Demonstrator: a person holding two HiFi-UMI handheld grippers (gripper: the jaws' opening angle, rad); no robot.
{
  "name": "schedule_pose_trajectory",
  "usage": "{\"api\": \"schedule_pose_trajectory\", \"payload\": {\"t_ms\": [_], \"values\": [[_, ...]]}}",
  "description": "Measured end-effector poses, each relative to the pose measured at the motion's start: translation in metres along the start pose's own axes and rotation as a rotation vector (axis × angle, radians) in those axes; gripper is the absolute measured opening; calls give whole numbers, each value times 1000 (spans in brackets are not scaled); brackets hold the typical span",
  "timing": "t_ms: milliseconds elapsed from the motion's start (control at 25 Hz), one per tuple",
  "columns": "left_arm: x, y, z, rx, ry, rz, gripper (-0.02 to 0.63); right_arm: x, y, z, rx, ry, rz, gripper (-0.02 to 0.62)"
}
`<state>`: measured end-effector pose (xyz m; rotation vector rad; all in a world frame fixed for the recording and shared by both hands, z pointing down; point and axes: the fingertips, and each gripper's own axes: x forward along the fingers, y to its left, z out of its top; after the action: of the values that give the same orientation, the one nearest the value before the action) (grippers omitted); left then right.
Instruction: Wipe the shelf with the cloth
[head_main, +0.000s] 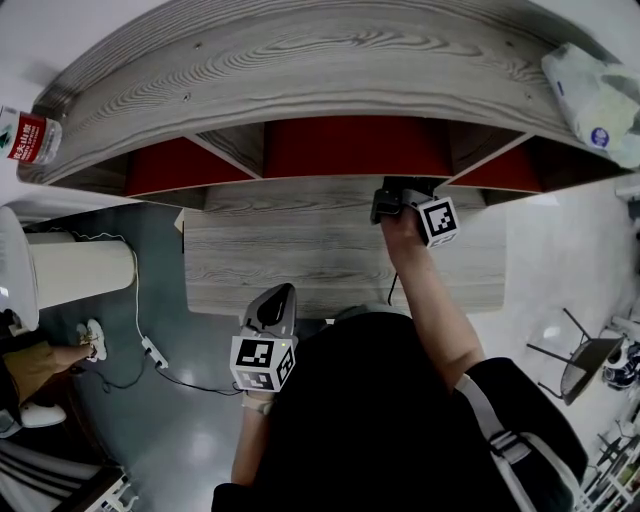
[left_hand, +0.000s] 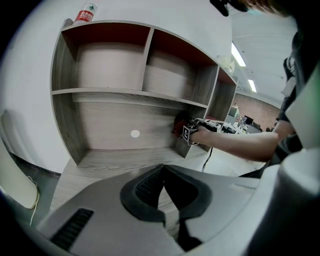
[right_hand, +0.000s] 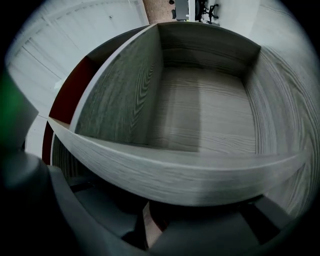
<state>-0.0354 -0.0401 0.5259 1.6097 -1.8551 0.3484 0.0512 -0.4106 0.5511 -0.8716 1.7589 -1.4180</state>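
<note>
Your right hand-held gripper (head_main: 398, 198) was tucked under the middle board of the shelf (head_main: 300, 70), which stood along the far edge of the bench (head_main: 330, 270). Its jaws were clenched almost together on a thin reddish strip that looked to be the cloth (right_hand: 151, 226). In the left gripper view the same dark red cloth (left_hand: 178, 124) showed at that gripper's tip, against the upright divider at the right end of the wide lower compartment. A white round dot (left_hand: 135, 133) sat on that compartment's back panel.

Your left hand-held gripper (head_main: 278, 298) hung over the bench's near edge, close to your body. It was clenched tip to tip on nothing, with bench wood showing behind the pads.

On the shelf top, a bottle (head_main: 25, 135) with a red label stood at the left corner. A white packet (head_main: 590, 95) lay at the right corner.
</note>
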Motion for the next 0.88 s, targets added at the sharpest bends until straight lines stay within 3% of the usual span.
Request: {"api": "schedule_pose_trajectory", "payload": {"t_ms": [160,280,520,880], "values": [[1,1,0,0,2,-4,6,0,-20,-1,-34,-5,-34,46],[0,3,-1,-4,2,-8,5,1,-21,-3,10,-20,-31,46],[-7,11,-6,-18,4,-8,6,9,-2,-15,67,-36,57,46],[-34,47,-15,-51,9,31,6,27,27,-84,48,65,172,46]]}}
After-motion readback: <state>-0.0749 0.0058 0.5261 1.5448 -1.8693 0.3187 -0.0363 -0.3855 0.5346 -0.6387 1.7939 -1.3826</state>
